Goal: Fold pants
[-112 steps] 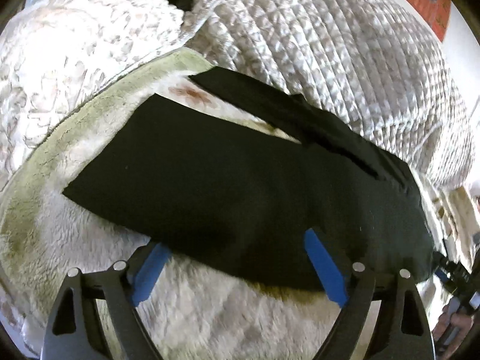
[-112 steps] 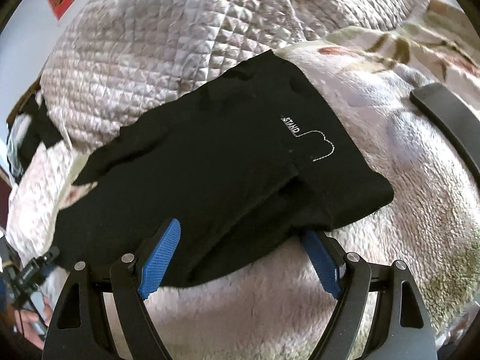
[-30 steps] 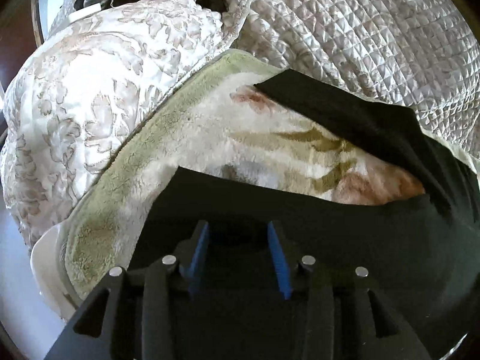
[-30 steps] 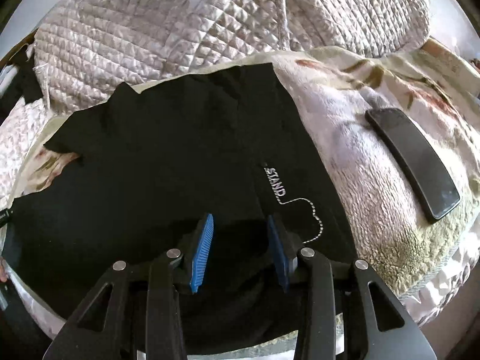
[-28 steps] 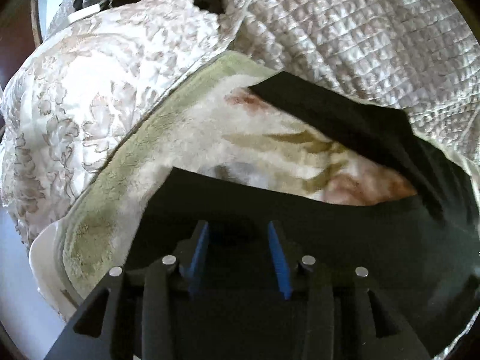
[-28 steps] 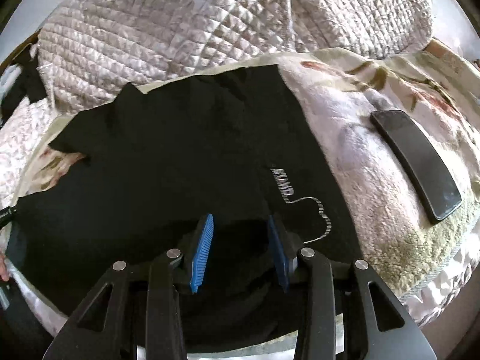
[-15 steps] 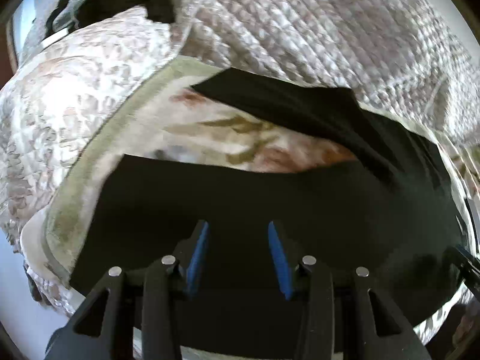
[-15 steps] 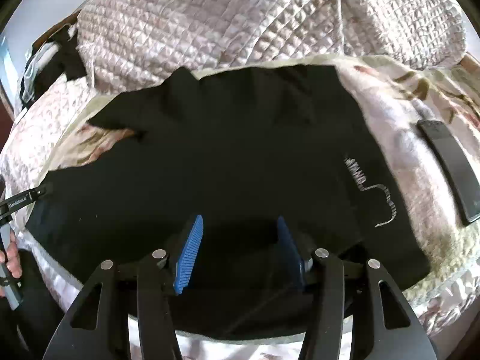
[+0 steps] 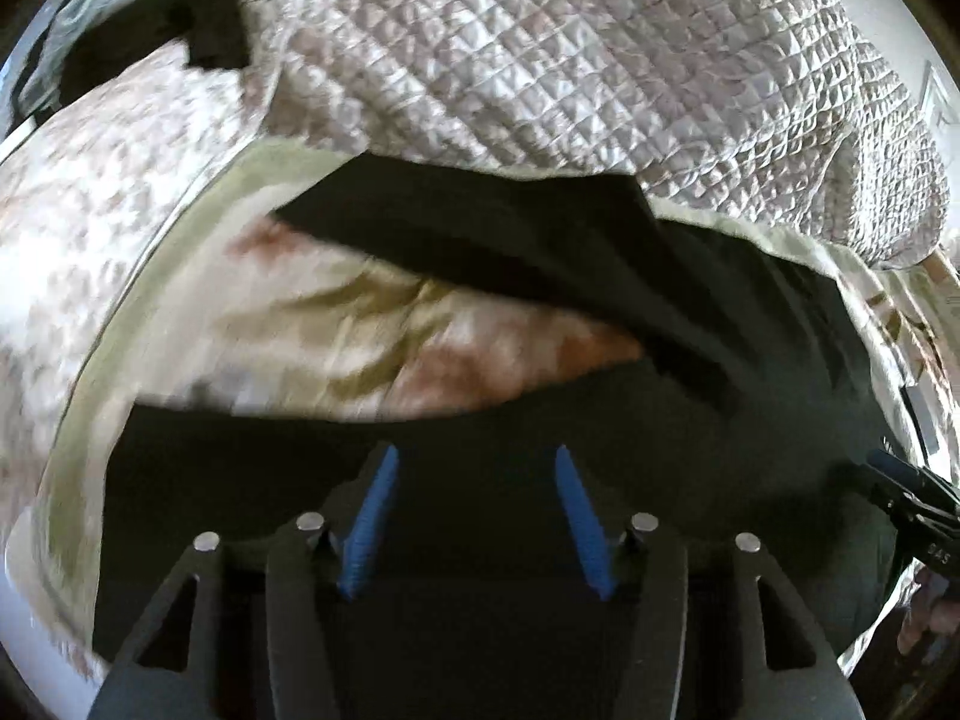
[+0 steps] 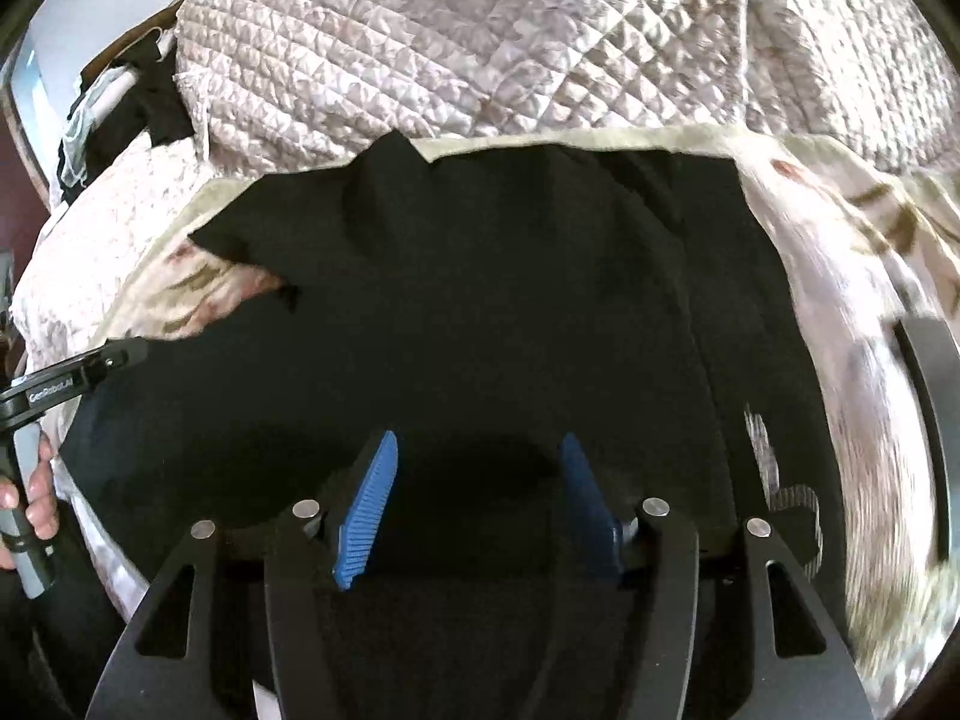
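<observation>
The black pants [image 9: 600, 396] lie spread on a fluffy cream floral blanket [image 9: 336, 312], legs running left and apart in a V, white stitched logo at the right [image 10: 780, 480]. My left gripper [image 9: 474, 468] hovers over the near leg, its blue pads parted with nothing between them. My right gripper [image 10: 477, 456] hovers over the waist part of the pants [image 10: 510, 300], pads likewise parted and empty. The left gripper's tip also shows at the left of the right wrist view [image 10: 114, 357].
A quilted silver-pink bedspread [image 9: 570, 72] is bunched behind the pants. A dark phone [image 10: 933, 396] lies on the blanket at the far right. Dark clothes [image 10: 144, 102] sit at the back left. The bed edge runs just below both grippers.
Both grippers were shut on the pants' near edge and drew it toward me, spreading the legs. Now both have opened and let go; the pants lie wider and flatter.
</observation>
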Demonstrator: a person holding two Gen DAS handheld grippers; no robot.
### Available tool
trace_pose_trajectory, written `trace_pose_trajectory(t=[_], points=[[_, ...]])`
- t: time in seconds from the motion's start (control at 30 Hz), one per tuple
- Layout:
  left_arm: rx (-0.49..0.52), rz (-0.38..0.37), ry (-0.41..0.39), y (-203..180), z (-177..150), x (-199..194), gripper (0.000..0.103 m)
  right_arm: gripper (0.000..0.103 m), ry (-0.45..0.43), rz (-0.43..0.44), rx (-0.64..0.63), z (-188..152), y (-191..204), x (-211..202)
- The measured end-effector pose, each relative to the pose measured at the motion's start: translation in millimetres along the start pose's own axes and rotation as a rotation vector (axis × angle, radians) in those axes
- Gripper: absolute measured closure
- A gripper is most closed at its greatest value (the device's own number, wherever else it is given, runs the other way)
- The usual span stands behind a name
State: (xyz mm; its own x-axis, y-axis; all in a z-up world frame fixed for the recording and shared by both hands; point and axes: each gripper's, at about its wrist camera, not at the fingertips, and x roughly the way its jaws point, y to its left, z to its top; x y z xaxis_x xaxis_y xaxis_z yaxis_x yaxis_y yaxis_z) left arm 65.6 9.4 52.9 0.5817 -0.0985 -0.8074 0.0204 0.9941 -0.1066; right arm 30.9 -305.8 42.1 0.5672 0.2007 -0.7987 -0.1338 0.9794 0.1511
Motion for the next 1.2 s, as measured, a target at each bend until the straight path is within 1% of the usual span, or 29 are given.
trace_pose_trajectory(t=[0.13, 0.2, 0.33, 0.47, 0.53, 0.6, 0.7, 0.8, 0.83, 0.87, 0.9, 0.93, 0.97, 1.0, 1.03, 1.07, 1.13, 1.2], points=[[0.023, -0.038, -0.022, -9.7, 32.1, 18.4, 0.04, 0.045, -0.005, 0.016, -0.027, 34.1, -2.7, 17.2], [0.035, -0.058, -0.037, -15.5, 49.2, 29.6, 0.035, 0.044, -0.008, 0.016, -0.054, 51.9, -3.3, 28.4], [0.064, -0.092, -0.051, -24.4, 86.0, 61.6, 0.031, 0.039, -0.013, 0.024, -0.1, 93.6, -7.7, 59.9], [0.082, -0.076, -0.058, -24.8, 117.2, 98.0, 0.028, 0.038, -0.001, 0.024, -0.125, 131.7, -15.2, 92.6], [0.079, -0.072, -0.057, -21.6, 130.9, 115.5, 0.028, 0.037, -0.001, 0.045, -0.146, 151.5, -17.7, 109.7], [0.073, -0.075, -0.052, -19.0, 142.1, 131.2, 0.025, 0.035, 0.005, 0.03, -0.188, 169.4, -17.5, 127.4], [0.07, -0.065, -0.026, -16.9, 154.5, 155.3, 0.024, 0.034, 0.038, 0.053, -0.241, 186.8, -15.5, 151.4], [0.066, -0.05, 0.026, -17.2, 154.0, 178.8, 0.024, 0.034, 0.107, 0.053, -0.272, 196.7, -18.5, 180.6], [0.091, -0.036, 0.03, -20.4, 150.1, 184.5, 0.023, 0.033, 0.126, 0.049, -0.275, 197.6, -19.8, 187.6], [0.129, -0.014, 0.0, -25.6, 146.3, 184.7, 0.023, 0.033, 0.134, 0.057, -0.271, 198.0, -20.7, 191.4], [0.147, 0.006, -0.006, -29.6, 144.4, 184.6, 0.024, 0.033, 0.128, 0.063, -0.264, 198.2, -21.2, 191.8], [0.157, 0.011, -0.009, -32.9, 144.1, 183.7, 0.032, 0.042, 0.126, 0.054, -0.268, 197.3, -19.4, 191.5], [0.164, -0.008, -0.008, -35.8, 143.7, 182.4, 0.049, 0.07, 0.126, 0.046, -0.283, 196.2, -16.3, 190.8], [0.173, -0.01, -0.013, -39.2, 143.2, 181.2, 0.054, 0.092, 0.114, 0.03, -0.309, 194.8, -11.2, 187.5], [0.194, 0.013, -0.019, -43.5, 142.5, 180.2, 0.07, 0.096, 0.118, 0.043, -0.31, 194.6, -8.5, 185.8], [0.209, 0.022, -0.022, -46.9, 141.8, 177.9, 0.1, 0.096, 0.119, 0.035, -0.308, 194.1, -5.7, 184.1], [0.185, 0.008, -0.014, -46.6, 142.2, 171.8, 0.099, 0.096, 0.103, 0.024, -0.316, 192.5, 1.7, 173.2], [0.154, -0.01, -0.028, -41.0, 140.7, 156.0, 0.099, 0.096, 0.071, 0.04, -0.309, 191.2, 6.5, 153.4]])
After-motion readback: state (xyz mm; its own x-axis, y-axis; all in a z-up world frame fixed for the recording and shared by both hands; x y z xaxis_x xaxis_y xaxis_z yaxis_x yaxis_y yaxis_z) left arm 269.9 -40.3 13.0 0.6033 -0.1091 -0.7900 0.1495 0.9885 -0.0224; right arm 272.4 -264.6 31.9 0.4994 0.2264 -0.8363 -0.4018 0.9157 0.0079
